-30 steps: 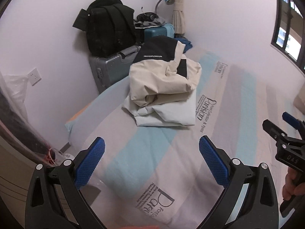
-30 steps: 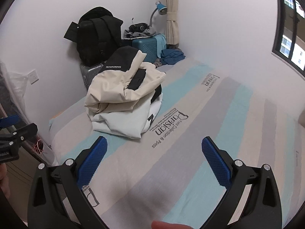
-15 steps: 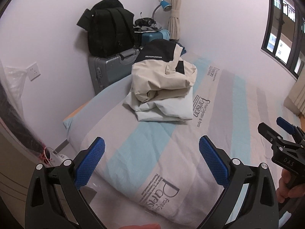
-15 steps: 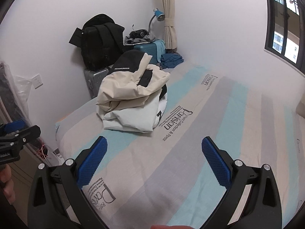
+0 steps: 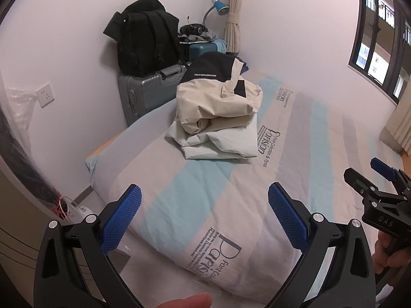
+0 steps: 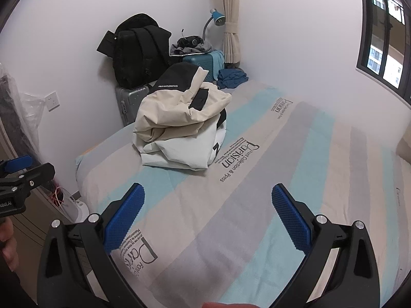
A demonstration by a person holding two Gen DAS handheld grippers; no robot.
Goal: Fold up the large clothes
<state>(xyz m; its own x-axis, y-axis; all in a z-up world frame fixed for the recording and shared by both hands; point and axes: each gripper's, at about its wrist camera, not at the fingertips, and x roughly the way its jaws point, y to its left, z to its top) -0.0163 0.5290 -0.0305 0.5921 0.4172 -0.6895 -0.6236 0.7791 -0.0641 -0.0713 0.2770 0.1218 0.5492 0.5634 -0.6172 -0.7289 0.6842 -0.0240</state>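
Above the bed's [image 5: 195,205] near edge, both grippers have withdrawn, fingers [image 6: 125,215] spread.

Probably a home bedroom: bed [image 5: 295,154], suitcases [image 5: 146,89], desk lamp [image 5: 218,6].

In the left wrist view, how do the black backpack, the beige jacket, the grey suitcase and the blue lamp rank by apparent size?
1. beige jacket, although it lies nearer the camera
2. black backpack
3. grey suitcase, partly hidden
4. blue lamp
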